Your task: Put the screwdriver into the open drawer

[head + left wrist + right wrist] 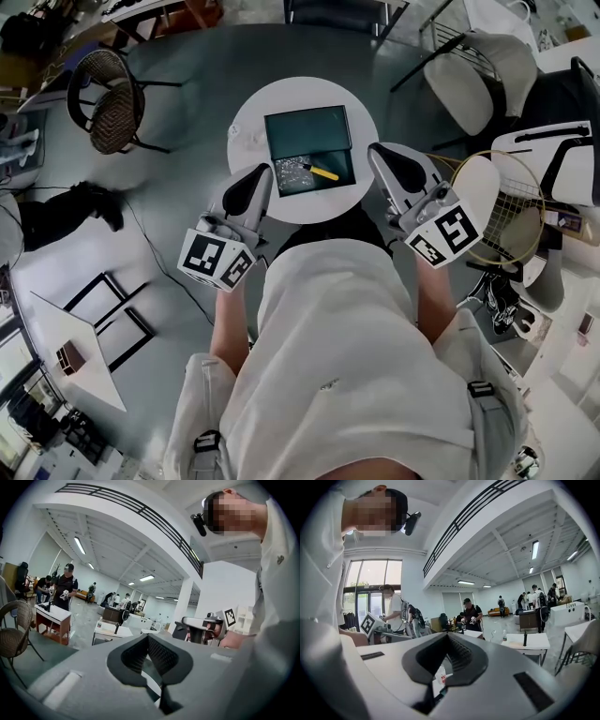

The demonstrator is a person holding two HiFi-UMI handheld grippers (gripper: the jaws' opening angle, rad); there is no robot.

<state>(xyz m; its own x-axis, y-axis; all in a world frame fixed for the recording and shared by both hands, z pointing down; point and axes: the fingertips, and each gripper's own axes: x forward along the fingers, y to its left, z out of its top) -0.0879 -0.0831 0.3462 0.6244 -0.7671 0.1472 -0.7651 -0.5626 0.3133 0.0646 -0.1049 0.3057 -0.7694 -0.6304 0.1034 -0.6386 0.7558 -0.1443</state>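
Two empty tools, left tool (pixel 261 174) and right tool (pixel 378 153), closed; screwdriver (pixel 324 172) lies in the drawer (pixel 292 178).
Each tool's own view shows its jaws pressed together at the tips with nothing between them. From the head view, both are held up in front of the person's chest, one on either side of the round white surface (pixel 248 127), touching nothing on it. The yellow-handled screwdriver rests inside the open drawer, which is pulled out from a dark green box (pixel 307 129) toward the person.
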